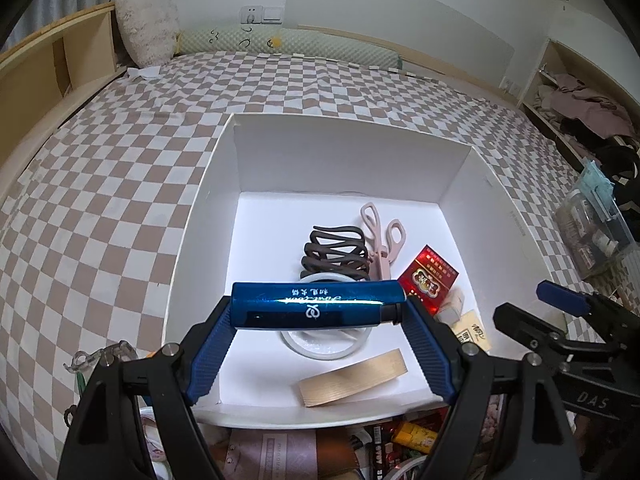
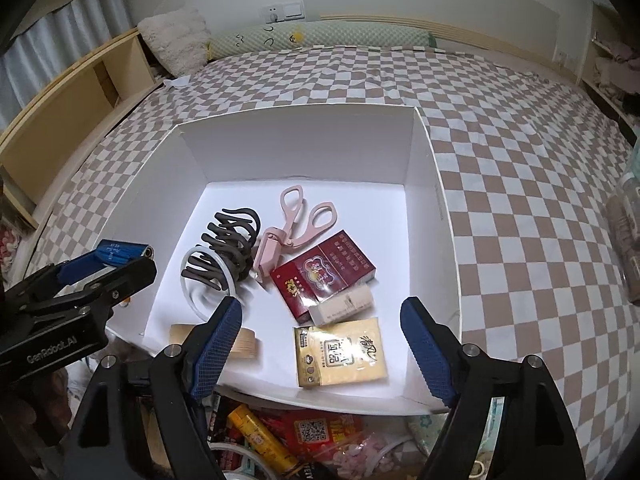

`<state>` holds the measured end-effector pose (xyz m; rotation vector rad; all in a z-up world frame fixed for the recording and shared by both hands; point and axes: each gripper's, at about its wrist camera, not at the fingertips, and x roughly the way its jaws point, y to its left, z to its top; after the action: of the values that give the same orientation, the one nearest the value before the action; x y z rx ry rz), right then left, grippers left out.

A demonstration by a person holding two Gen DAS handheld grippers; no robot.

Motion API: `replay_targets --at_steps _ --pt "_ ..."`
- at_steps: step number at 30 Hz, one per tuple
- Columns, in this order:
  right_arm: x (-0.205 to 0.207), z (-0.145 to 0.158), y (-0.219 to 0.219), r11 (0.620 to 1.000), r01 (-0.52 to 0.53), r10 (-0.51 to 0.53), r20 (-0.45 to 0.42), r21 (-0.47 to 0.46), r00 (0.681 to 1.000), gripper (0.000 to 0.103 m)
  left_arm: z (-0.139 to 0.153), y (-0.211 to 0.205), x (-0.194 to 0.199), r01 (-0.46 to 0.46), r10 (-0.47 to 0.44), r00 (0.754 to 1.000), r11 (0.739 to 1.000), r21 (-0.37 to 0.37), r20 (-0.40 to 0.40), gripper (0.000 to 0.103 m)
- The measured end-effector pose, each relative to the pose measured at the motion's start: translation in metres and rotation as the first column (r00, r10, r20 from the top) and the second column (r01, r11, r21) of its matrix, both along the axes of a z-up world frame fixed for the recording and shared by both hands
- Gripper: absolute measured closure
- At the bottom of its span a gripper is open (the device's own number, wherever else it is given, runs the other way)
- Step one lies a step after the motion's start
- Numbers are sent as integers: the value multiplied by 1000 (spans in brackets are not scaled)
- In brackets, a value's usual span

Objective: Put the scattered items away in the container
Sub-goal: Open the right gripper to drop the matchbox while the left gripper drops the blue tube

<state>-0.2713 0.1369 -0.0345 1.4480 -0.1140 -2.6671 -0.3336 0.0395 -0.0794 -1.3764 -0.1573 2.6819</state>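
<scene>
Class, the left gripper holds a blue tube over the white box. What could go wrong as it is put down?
1. The shiny blue metallic tube is pinched only by its ends between the left gripper fingers, so it might slip or twist.
2. Dropped here, it would likely land on the white ring and roll within the white cardboard box.
</scene>
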Motion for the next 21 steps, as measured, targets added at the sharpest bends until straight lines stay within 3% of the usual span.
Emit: replay_targets --at_steps 17,21 --pt "4 9 9 999 27 -28 -20 -44 999 21 -12 2 -2 -14 13 999 1000 22 51 20" --pt "4 9 10 999 25 -25 -19 -47 999 21 -11 1 0 -15 14 999 1000 22 47 7"
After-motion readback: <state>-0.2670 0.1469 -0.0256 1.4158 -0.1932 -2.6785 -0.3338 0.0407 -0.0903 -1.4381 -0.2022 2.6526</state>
